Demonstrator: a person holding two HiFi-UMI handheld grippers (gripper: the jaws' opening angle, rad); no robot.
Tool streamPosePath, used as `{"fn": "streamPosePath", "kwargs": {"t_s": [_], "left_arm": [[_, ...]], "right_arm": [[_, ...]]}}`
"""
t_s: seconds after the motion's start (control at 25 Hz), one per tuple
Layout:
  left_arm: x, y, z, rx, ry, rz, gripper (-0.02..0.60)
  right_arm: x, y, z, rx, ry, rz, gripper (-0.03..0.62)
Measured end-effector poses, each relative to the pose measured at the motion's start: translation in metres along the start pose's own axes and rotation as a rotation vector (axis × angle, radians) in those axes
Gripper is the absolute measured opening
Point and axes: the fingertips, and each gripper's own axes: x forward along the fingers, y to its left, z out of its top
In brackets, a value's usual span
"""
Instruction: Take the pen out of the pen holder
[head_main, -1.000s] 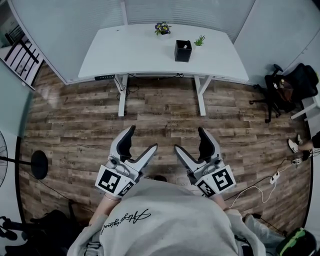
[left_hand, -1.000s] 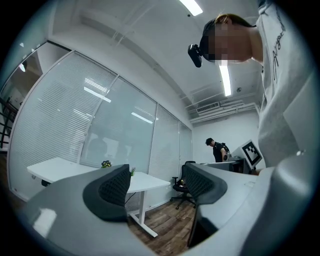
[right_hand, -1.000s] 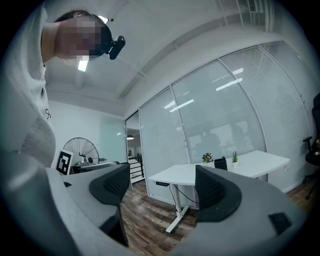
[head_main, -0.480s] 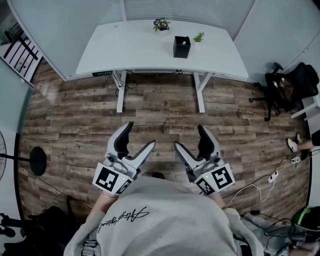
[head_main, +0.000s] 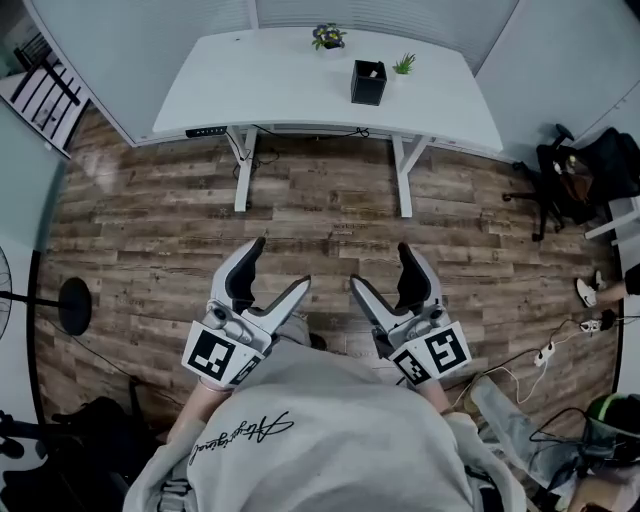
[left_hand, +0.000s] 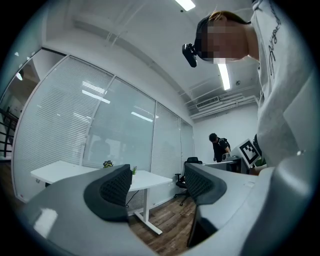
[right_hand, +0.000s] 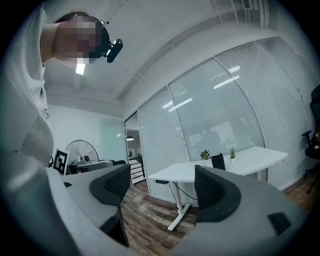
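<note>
approach step: pen holder (head_main: 367, 82) sits on the desk (head_main: 270, 95), well apart from the person. left gripper (head_main: 281, 266) and right gripper (head_main: 380, 267) both wide, empty. next move calls for closing in on it; pen too small to see.

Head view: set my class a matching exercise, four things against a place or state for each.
1 pen holder
2 office chair
3 floor fan
4 left gripper

A on the floor, far left
B on the white desk
C jaws apart, empty
D on the floor, right of the desk

Pairs: 1-B, 2-D, 3-A, 4-C
</note>
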Motion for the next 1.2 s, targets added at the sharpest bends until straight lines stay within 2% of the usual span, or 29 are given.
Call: {"fn": "streamPosePath", "kwargs": {"t_s": [0.16,0.64,1.2], "left_arm": [[-0.004,0.003,-0.008,-0.016,0.020,0.006,0.328],[0.028,0.024,-0.014,-0.022,-0.014,-0.032,0.328],[0.107,0.099,-0.016,-0.019,-0.032,-0.093,0.328]], "right_arm": [[0.002,0.002,-0.005,0.009,0.006,0.003,0.383],[0.023,-0.019,-0.003,-0.026,-0.001,-0.026,0.383],[0.104,-0.075,0.004,-0.032,-0.008,-0.079,0.383]]}}
